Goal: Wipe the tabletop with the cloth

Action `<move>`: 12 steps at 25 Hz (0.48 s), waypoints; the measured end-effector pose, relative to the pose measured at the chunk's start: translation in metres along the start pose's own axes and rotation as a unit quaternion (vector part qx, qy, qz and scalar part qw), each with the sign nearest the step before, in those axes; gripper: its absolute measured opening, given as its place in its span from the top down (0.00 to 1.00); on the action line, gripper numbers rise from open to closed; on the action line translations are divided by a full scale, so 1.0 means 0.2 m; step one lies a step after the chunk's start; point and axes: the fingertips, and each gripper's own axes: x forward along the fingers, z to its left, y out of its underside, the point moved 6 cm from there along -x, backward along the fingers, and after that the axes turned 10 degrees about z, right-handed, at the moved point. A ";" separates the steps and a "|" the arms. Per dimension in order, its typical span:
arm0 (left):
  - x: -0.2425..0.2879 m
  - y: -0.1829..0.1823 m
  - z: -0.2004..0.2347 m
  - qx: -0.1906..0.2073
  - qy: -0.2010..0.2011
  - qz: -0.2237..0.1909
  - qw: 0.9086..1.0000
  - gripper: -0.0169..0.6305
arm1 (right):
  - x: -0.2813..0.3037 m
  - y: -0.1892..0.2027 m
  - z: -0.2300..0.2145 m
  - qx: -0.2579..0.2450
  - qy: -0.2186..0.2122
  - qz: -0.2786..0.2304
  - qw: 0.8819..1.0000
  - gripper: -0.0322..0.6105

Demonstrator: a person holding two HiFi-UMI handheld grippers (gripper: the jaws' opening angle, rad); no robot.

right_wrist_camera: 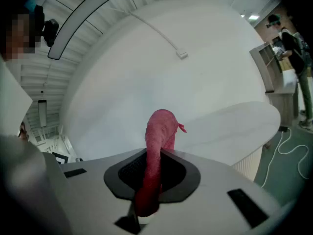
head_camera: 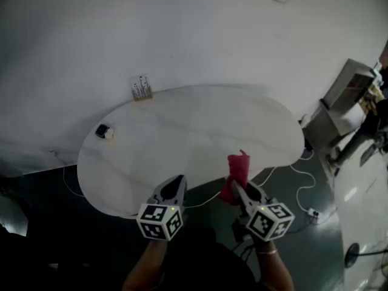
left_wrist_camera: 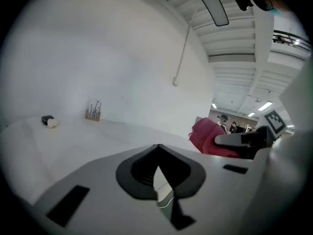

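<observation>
Red cloth [head_camera: 237, 176], white tabletop [head_camera: 182, 144]

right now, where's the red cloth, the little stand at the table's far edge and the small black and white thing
red cloth [head_camera: 238, 170], head view, middle of the bunch
little stand [head_camera: 142, 90], head view, its middle
small black and white thing [head_camera: 103, 130], head view, its dark part
</observation>
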 end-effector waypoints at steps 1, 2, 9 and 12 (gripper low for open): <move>0.00 0.00 -0.01 0.000 0.001 0.002 1.000 0.97 | -0.01 0.00 0.01 -0.004 0.001 0.002 1.000 0.88; 0.00 0.00 -0.02 0.000 0.002 0.004 1.000 0.97 | -0.01 -0.01 0.01 -0.008 0.001 0.004 1.000 0.88; 0.01 0.00 -0.01 0.001 0.002 0.007 1.000 0.97 | 0.01 0.02 0.04 -0.019 -0.008 0.012 1.000 0.88; 0.01 0.00 -0.02 0.001 0.001 0.009 1.000 0.97 | 0.01 0.02 0.04 -0.014 -0.013 0.016 1.000 0.88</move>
